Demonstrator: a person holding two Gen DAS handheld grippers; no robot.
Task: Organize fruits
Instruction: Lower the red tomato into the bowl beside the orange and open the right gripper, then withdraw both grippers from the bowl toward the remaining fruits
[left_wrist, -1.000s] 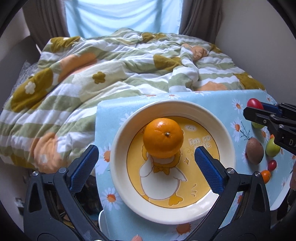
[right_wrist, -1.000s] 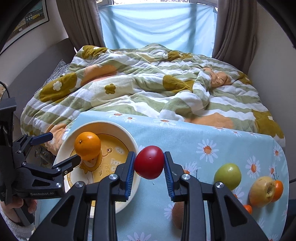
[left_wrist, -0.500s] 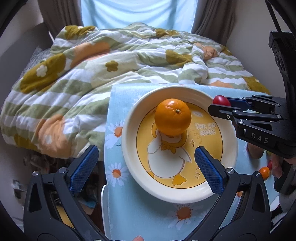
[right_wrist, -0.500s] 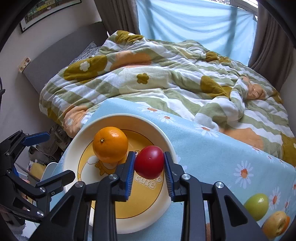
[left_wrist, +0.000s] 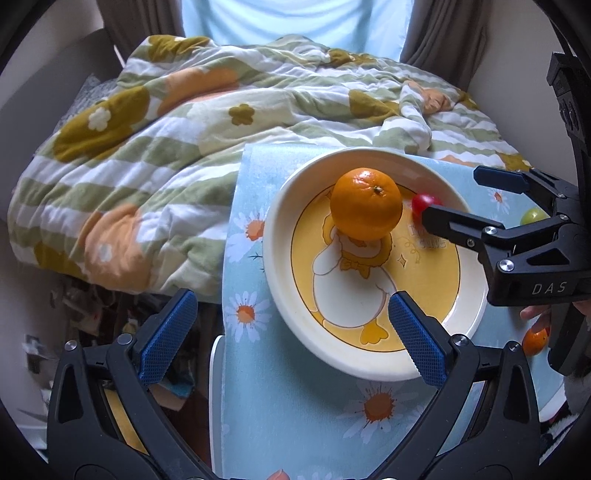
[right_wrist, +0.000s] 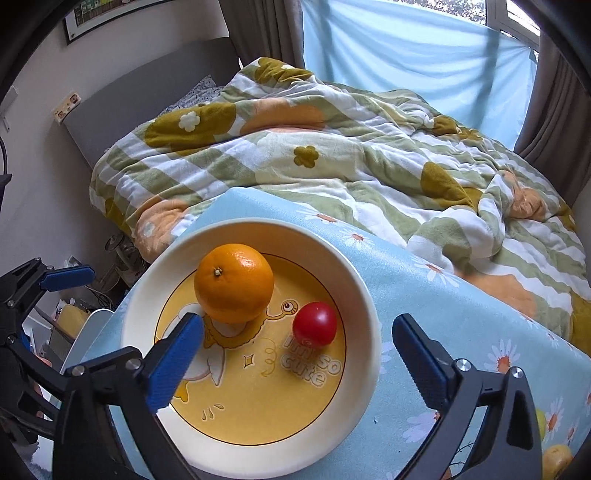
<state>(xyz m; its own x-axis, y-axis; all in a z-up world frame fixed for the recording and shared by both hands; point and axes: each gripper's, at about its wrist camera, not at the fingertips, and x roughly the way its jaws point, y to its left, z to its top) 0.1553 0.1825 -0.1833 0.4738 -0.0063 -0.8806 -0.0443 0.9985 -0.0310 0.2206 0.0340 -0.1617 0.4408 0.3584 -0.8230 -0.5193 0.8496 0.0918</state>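
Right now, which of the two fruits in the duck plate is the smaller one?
The red fruit, lying on the plate's lettering. It is clearly smaller than the orange beside it, which sits over the duck picture.

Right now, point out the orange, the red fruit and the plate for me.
orange (right_wrist: 233, 282), right wrist view, middle of its peel.
red fruit (right_wrist: 314, 324), right wrist view, centre of its rounded side.
plate (right_wrist: 364, 295), right wrist view, bare cream rim on the far right side.
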